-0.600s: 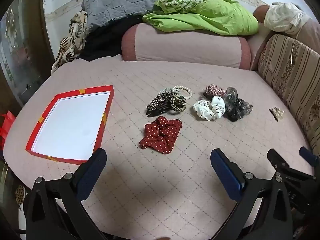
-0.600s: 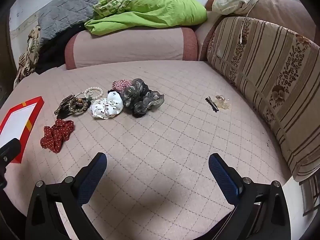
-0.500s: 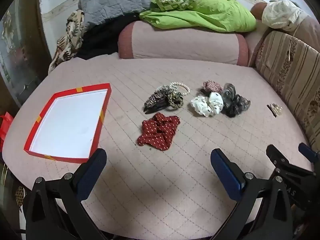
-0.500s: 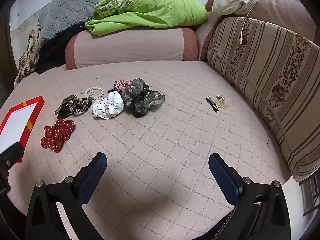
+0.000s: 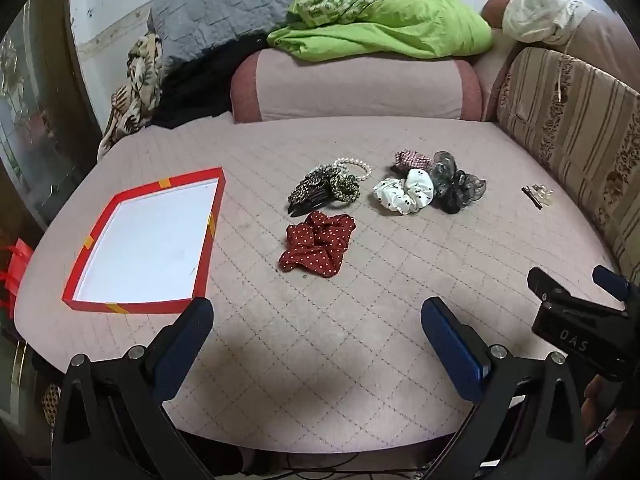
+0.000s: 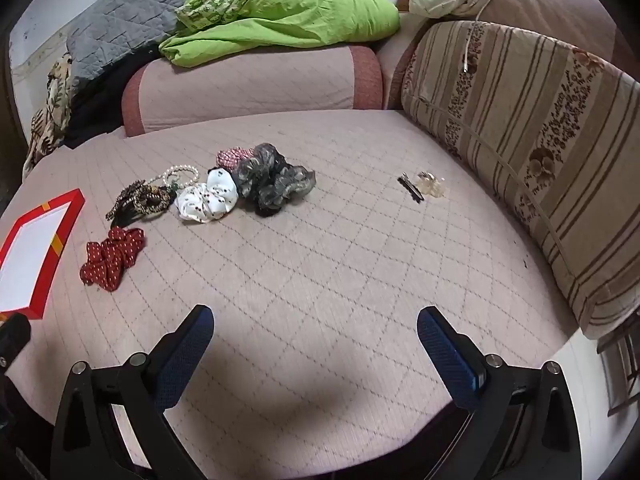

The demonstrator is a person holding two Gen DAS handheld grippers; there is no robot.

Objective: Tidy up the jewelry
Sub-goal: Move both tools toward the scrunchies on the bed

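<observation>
Left gripper (image 5: pixel 316 322): its two blue fingers are spread wide apart. Nothing is in between them. It hangs over the near edge of the pink quilted bed (image 5: pixel 320 360).
Right gripper (image 6: pixel 314 330): spread wide too, and holding nothing.
Red box (image 5: pixel 208 240): ahead of the left gripper and off to its left side. It has a white floor and nothing in it.
Red dotted scrunchie (image 5: pixel 317 248): the nearest piece, straight ahead of the left gripper, a little way from the box.
Brown hair clip (image 5: pixel 310 194): just past the red scrunchie. It touches a leopard hair tie (image 5: pixel 344 190) and a pearl bracelet (image 5: pixel 356 168). They lie in one little heap.
White dotted scrunchie (image 6: pixel 208 198): ahead of the right gripper, to its left. It is pressed up against a grey see-through scrunchie (image 6: pixel 272 184) and a pink checked scrunchie (image 6: pixel 232 156).
Black hair pin (image 6: pixel 411 187): ahead of the right gripper, a bit to its right, near the striped cushion (image 6: pixel 540 140). A small clear clip (image 6: pixel 430 184) lies just beside it.
What could go wrong: the heaps are tangled, so a grab could lift two things, and one may drop off. The pin is thin and flat, and the soft bed gives way, so fingers could slide over it.
</observation>
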